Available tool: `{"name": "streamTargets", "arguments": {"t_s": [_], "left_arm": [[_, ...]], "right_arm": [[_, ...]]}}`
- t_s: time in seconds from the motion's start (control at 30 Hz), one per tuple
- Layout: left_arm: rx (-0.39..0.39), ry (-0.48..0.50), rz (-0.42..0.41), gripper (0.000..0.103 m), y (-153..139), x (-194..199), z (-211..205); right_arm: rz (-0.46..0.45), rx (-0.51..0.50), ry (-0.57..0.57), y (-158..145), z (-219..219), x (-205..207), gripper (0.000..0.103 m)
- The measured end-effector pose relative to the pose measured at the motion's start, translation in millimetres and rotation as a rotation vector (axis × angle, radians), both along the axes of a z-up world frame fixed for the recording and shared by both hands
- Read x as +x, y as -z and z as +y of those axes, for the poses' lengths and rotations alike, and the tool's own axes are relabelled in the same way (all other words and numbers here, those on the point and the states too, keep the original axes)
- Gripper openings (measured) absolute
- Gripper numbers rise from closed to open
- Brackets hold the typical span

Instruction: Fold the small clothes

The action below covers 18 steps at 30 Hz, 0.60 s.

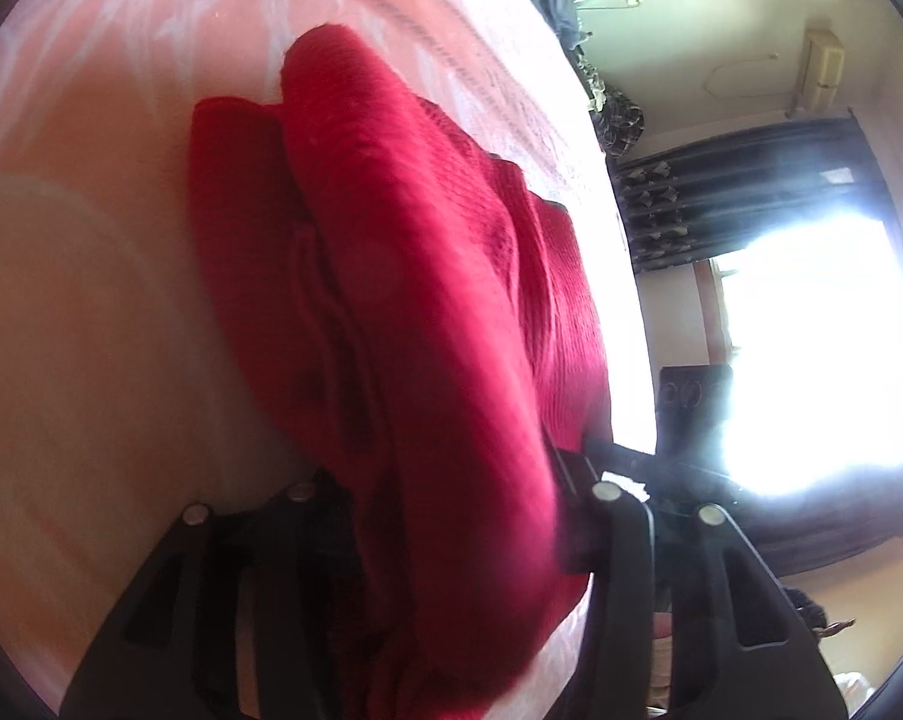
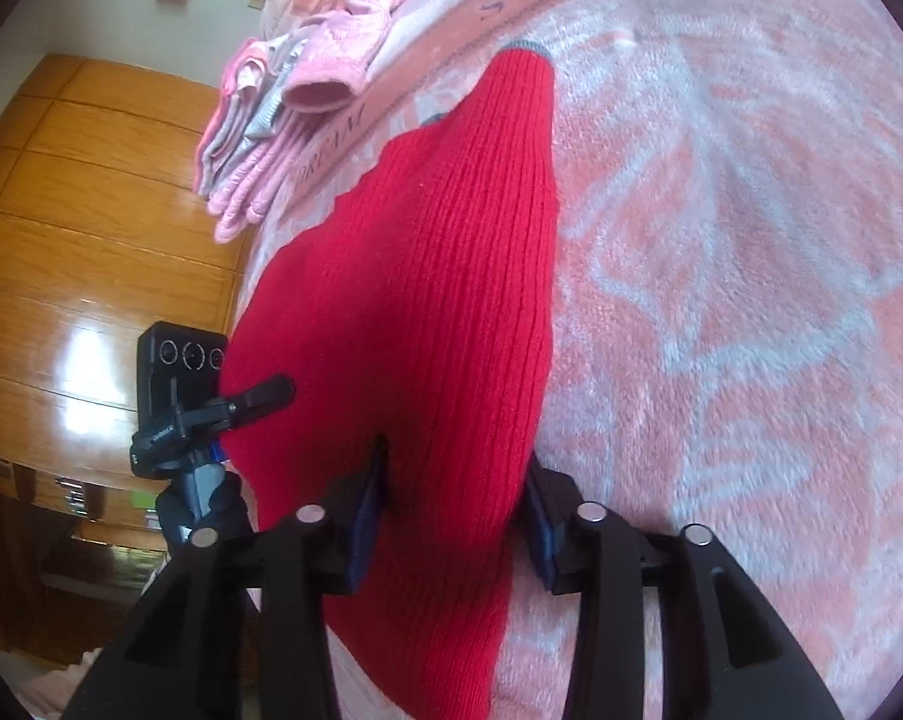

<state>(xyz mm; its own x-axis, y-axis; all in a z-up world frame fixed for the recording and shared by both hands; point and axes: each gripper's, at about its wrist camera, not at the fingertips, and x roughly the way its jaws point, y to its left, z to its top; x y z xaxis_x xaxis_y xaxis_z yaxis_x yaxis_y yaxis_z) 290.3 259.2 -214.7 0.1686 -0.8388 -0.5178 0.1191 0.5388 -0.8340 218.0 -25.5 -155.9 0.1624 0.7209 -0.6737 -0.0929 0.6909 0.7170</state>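
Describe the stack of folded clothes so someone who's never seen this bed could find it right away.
Start at the pink floral blanket and follow its lettered border band toward the wooden wardrobe. The folded pink clothes sit just beyond that band, near the bed's edge. Unlike the red ribbed sweater, they're pale pink and grey, stacked.

My left black plastic two-finger gripper [image 1: 451, 516] is clamped on a thick fold of the red ribbed knit garment [image 1: 403, 276], which bulges forward between its fingers. My right black two-finger gripper [image 2: 451, 516] pinches the same red knit between its blue-padded fingers [image 2: 364, 531], the cloth stretching away ahead of it.
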Motion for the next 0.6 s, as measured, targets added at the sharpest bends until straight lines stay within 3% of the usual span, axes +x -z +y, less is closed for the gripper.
{"name": "streamTargets", "arguments": {"t_s": [0.2, 0.3, 0.37, 0.4, 0.43, 0.47, 0.5, 0.53, 0.6], "left_arm": [[0.101, 0.026, -0.114, 0.063, -17, -31, -15], [0.105, 0.041, -0.128, 0.068, -15, -41, -11], [0.123, 0.051, -0.124, 0.07, -13, -47, -18], [0.13, 0.042, -0.128, 0.069, -13, -48, -21], [0.14, 0.029, -0.125, 0.065, -13, -47, -25], [0.158, 0.021, -0.116, 0.059, -14, -45, -29], [0.185, 0.013, -0.098, 0.035, -12, -43, -31], [0.146, 0.038, -0.056, 0.019, -10, -38, -36], [0.073, 0.022, 0.024, 0.019, -2, -35, -31]], "right_arm": [[-0.034, -0.069, -0.064, -13, 2, -42, 0.053], [-0.021, -0.066, -0.095, -7, 7, -60, 0.053], [-0.023, -0.073, -0.095, -2, 11, -65, 0.051], [-0.031, -0.08, -0.095, -1, 13, -66, 0.04], [-0.025, -0.074, -0.094, 0, 16, -64, 0.029], [-0.008, -0.057, -0.09, 1, 18, -63, 0.026], [-0.003, -0.058, -0.089, -1, 19, -63, 0.022], [-0.014, -0.079, -0.095, -6, 23, -63, 0.02], [-0.036, -0.117, -0.094, -17, 24, -64, 0.017]]}}
